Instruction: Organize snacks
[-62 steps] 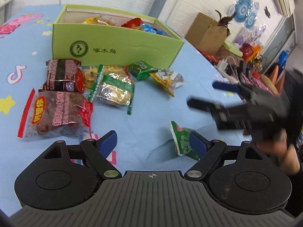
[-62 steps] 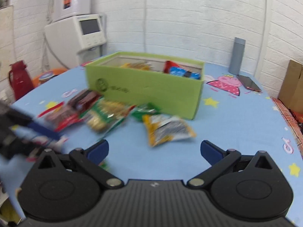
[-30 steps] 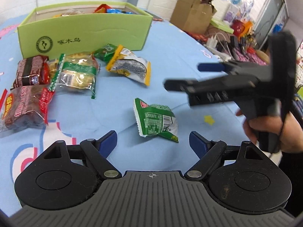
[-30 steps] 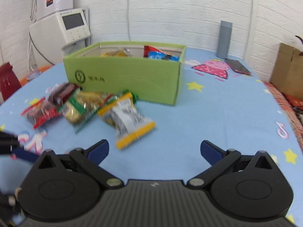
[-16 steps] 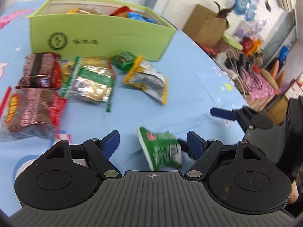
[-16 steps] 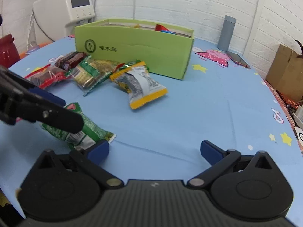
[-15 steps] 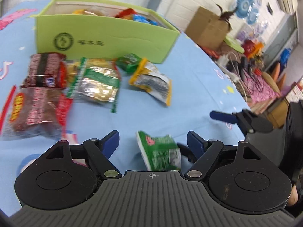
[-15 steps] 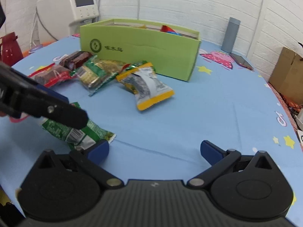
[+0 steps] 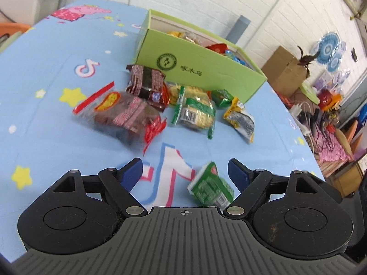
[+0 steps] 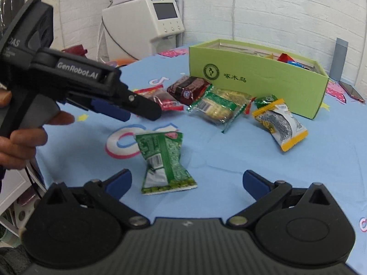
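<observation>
Six snack packets lie loose on the blue cloth (image 10: 229,160): five clustered before the green box (image 10: 263,82), and one green packet (image 10: 164,158) apart, nearest both grippers. Left gripper (image 9: 183,171) and right gripper (image 10: 187,181) both stand wide, holding nothing.

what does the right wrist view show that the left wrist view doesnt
Only the right wrist view: the left tongs from outside with the hand holding them, a white machine, and a phone on the table.
Only the left wrist view: a cardboard box and blue wall decorations.
Both: the green box, the loose green packet nearest the open tongs, the yellow-edged packet and the blue tablecloth.
</observation>
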